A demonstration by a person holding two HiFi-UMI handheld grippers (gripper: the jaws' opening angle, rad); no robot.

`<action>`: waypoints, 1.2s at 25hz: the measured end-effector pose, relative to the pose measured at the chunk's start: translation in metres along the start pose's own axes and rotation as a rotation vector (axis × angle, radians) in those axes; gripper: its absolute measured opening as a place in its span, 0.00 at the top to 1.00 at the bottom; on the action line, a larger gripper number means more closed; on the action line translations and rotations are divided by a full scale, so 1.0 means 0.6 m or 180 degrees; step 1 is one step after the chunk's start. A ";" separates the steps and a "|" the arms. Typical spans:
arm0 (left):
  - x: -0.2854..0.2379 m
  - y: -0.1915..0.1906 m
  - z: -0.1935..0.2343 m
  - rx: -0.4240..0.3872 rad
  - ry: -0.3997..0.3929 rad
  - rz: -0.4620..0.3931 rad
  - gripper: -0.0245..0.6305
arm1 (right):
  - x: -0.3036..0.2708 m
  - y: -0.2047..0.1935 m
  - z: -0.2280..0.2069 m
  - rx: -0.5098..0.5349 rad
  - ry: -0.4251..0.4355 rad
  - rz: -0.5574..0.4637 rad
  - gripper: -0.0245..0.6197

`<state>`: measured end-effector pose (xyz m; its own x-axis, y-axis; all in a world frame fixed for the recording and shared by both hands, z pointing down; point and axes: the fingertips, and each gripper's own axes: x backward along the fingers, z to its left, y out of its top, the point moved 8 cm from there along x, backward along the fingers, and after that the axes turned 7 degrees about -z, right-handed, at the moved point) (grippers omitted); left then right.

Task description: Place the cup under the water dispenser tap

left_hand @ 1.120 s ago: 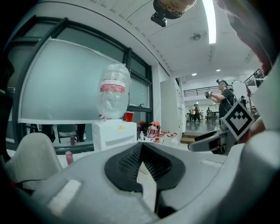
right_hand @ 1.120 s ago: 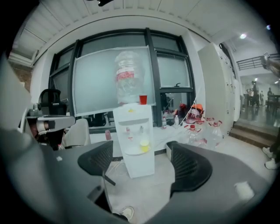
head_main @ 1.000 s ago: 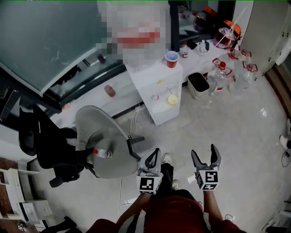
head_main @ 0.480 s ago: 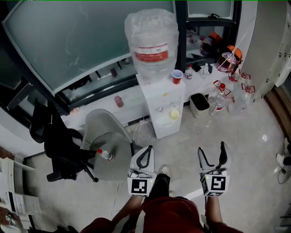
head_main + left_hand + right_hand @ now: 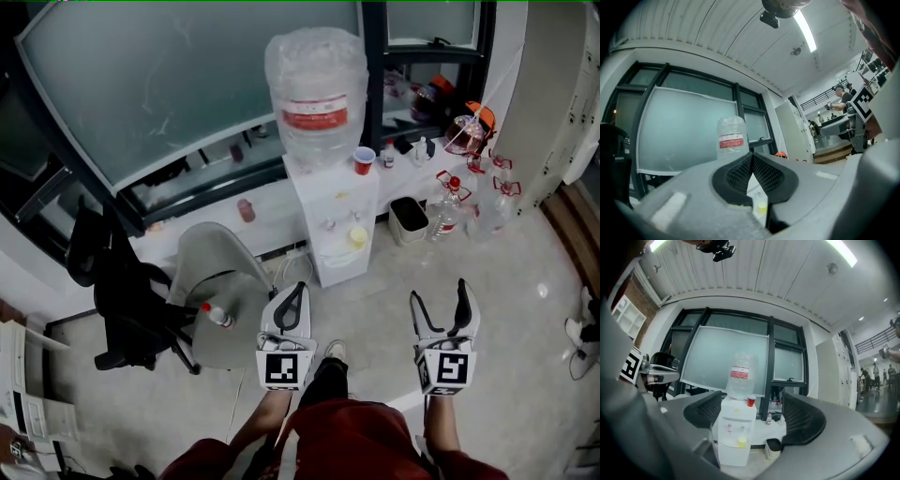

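Red cup (image 5: 364,160). White water dispenser (image 5: 330,202). Clear bottle (image 5: 316,66), red label. Black chair (image 5: 122,305). Pale grey floor (image 5: 525,309). Red-capped clear jugs (image 5: 448,214).

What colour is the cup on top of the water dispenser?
The cup is red, clearest in the head view.

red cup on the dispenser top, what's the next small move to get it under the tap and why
Probably step closer and lift the right gripper toward the red cup. Its jaws are apart and empty, the cup stands on top of the water dispenser, and both grippers hang well short of it; the left gripper is shut.
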<state>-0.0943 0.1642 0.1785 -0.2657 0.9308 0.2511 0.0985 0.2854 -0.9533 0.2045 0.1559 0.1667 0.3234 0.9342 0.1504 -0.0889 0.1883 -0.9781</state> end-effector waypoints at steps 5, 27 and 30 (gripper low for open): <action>-0.004 0.001 -0.013 0.0058 -0.0043 -0.0027 0.96 | 0.009 0.011 0.007 0.0034 0.0090 -0.0045 0.45; -0.011 0.004 -0.042 0.0082 -0.0163 -0.0023 0.96 | 0.009 -0.004 0.014 -0.0043 0.0161 0.0150 0.96; -0.010 0.004 -0.042 0.0107 -0.0146 -0.0015 0.96 | 0.011 -0.008 0.013 -0.0041 0.0164 0.0186 0.96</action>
<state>-0.0682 0.1650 0.1789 -0.3099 0.9178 0.2483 0.0651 0.2810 -0.9575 0.1998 0.1636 0.1733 0.3662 0.9266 0.0857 -0.0972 0.1296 -0.9868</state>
